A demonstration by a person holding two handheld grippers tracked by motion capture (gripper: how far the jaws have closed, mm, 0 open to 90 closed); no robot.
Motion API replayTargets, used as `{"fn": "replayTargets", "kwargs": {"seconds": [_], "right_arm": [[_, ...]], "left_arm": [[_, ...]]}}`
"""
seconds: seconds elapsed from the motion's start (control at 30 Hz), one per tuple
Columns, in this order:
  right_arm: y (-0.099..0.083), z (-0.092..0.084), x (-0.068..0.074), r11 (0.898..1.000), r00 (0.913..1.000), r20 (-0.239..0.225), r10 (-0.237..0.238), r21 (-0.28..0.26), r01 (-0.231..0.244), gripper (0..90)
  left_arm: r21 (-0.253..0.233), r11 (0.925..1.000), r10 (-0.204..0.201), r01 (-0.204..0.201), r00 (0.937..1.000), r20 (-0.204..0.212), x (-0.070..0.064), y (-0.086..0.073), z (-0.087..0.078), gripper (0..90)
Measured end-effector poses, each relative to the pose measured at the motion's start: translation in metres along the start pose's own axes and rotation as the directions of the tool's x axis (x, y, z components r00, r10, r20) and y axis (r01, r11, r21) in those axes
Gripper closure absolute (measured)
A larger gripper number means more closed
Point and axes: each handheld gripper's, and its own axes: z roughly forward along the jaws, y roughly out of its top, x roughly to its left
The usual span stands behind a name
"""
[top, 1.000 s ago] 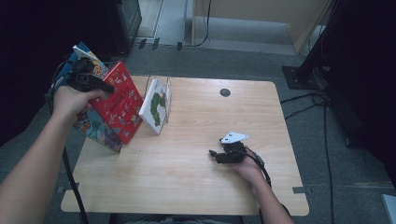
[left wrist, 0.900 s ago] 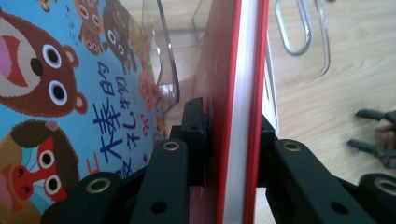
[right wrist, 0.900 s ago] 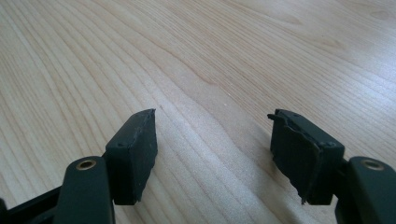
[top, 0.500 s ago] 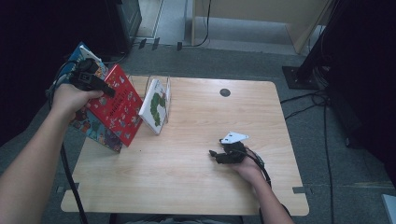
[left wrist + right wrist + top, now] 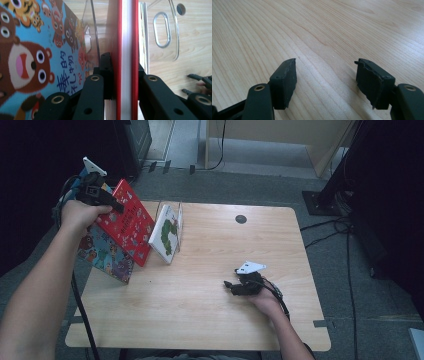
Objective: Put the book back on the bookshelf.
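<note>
Now the left gripper (image 5: 119, 208) has its jaws pressed on both faces of the red hardcover picture book (image 5: 127, 227), top edge; the left gripper view looks straight down the red-and-white edge (image 5: 127, 60) with a pad tight on each cover. The jaws have just been closing, book between them, so the grip has gone from loose to firm over the last second. In the high view the book has shifted a little against the earlier frames: it leans up and left, and its lower edge sits at the table's left side, against the blue cartoon-animal book (image 5: 107, 257) behind it. The white caterpillar-cover book (image 5: 167, 237) is unmoved, upright in the clear acrylic book stand (image 5: 176, 220) just right of the red one. Likely reading: the red book is secured and about to be lifted or steered toward the stand. The right gripper (image 5: 231, 287) rests on the light wooden table (image 5: 200, 320), jaws apart, nothing between them.
</note>
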Motion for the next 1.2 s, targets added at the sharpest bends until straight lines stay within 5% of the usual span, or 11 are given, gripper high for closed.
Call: {"fn": "replayTargets", "kwargs": {"seconds": [0.77,1.2], "right_arm": [[-0.004,-0.004,0.006,1.000,0.9997,0.019,0.015,-0.005,-0.015,33.4],[-0.003,-0.004,0.006,1.000,0.9998,0.015,0.015,-0.001,-0.015,33.4]], "left_arm": [[-0.035,0.9970,-0.067,0.068,0.9973,0.030,0.007,0.026,0.026,79.2],[-0.059,0.9973,-0.044,0.044,0.9990,0.006,0.009,0.028,0.021,68.8]]}}
